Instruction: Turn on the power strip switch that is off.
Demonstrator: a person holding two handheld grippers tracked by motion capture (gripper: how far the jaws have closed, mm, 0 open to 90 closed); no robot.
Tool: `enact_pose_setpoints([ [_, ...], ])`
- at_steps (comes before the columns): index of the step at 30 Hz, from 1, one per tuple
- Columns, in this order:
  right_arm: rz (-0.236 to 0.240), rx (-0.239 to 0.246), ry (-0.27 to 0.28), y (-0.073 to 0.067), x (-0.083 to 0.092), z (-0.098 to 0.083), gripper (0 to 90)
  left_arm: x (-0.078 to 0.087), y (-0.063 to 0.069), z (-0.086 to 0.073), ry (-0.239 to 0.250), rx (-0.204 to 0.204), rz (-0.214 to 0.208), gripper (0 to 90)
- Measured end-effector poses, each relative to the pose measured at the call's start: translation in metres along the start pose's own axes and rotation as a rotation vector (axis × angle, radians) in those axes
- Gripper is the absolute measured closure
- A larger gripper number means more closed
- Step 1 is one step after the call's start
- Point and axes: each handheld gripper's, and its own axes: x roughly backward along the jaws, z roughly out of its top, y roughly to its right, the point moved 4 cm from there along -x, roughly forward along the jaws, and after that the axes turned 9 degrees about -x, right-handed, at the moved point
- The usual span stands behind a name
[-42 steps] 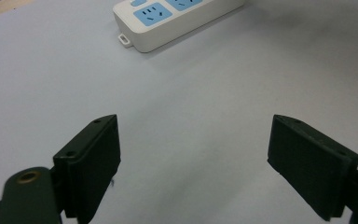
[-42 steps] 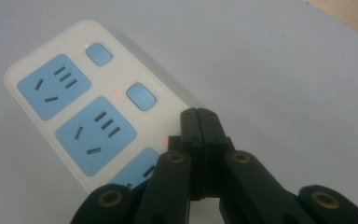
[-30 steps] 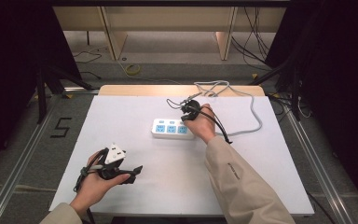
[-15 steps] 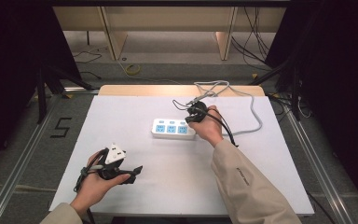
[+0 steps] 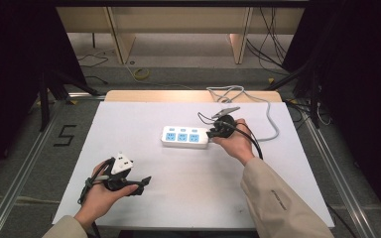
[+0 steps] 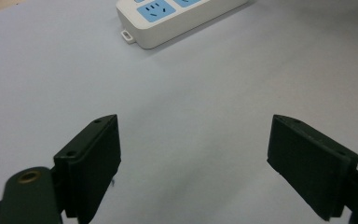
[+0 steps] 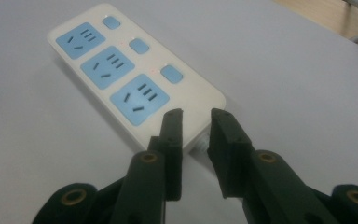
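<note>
The left tongs rest low on the white worktop, near the person, and their jaws stand wide apart with nothing between them. In the left gripper view the tongs look across bare worktop toward the power strip, which lies well away from them. Farther out, the power strip lies flat near the middle of the worktop, with its blue sockets facing up. Its long side runs left to right across the worktop in the high view. Its cord end points to the person's right, where the grey cord leaves it and loops toward the far edge. The right tongs sit at that end. Their jaws have just been opening, and in the right gripper view the tongs stand a little apart, just over the end of the strip, with a small gap and nothing pinched. From here the jaws could bump the strip and push it crooked, because they hang so close to its end. They could also catch the cord and drag the strip along. If they close here, they may slip off the smooth rounded end.
</note>
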Motion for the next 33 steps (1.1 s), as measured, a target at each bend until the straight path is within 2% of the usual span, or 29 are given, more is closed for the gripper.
enact_pose_setpoints([
  [9,0.022,-0.043,0.043,0.01,0.032,-0.024,65.3,0.0,0.0,0.0,-0.005,0.0,0.0,16.9],
  [18,0.04,-0.077,0.078,0.013,0.057,-0.048,59.4,0.0,0.0,-0.001,-0.004,0.002,0.001,16.9],
  [24,0.054,-0.087,0.102,0.017,0.074,-0.07,54.8,0.0,0.0,-0.001,-0.007,0.002,0.002,16.9],
  [33,0.087,-0.112,0.164,0.014,0.103,-0.109,49.8,0.0,0.0,-0.001,-0.01,-0.003,0.0,16.8],
])
